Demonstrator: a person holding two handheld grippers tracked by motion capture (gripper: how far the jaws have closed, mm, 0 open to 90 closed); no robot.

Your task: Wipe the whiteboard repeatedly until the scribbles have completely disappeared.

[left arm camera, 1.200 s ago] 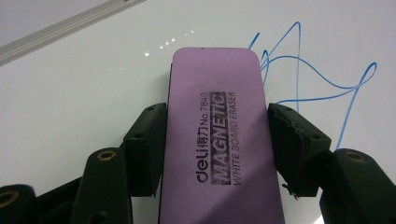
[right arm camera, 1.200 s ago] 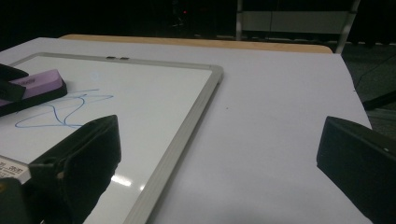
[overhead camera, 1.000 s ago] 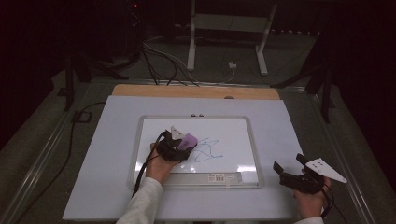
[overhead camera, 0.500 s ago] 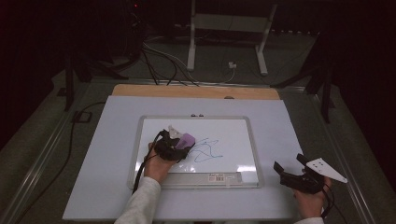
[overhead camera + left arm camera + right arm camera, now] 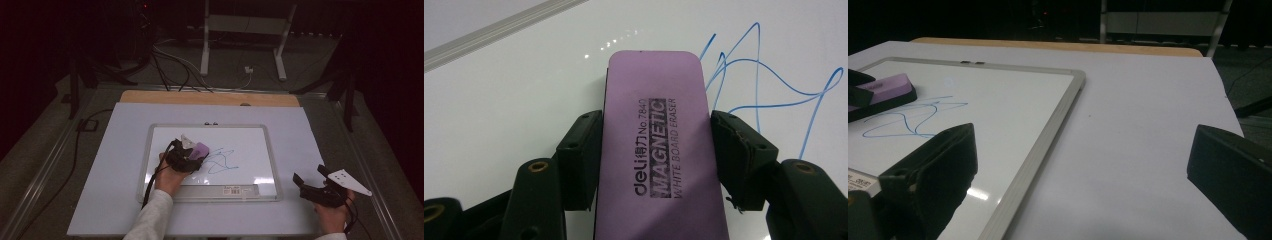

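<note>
A purple magnetic whiteboard eraser (image 5: 656, 140) lies flat on the whiteboard (image 5: 210, 126), and my left gripper (image 5: 656, 127) is shut on its two long sides. In the high view the eraser (image 5: 200, 149) sits left of centre on the board, with the left gripper (image 5: 192, 156) just behind it. A blue marker scribble (image 5: 222, 162) starts right beside the eraser's far end. My right gripper (image 5: 310, 176) rests off the board at the front right, open with nothing between its jaws. In its own view the right gripper (image 5: 1083, 150) faces the board's frame (image 5: 1048, 130) and bare table.
The board lies on a pale sheet (image 5: 310, 130) that covers the table, with a wooden strip (image 5: 210, 98) along the far edge. Two small clips (image 5: 211, 123) sit on the board's top rim. Cables and a metal stand (image 5: 205, 45) are on the floor beyond.
</note>
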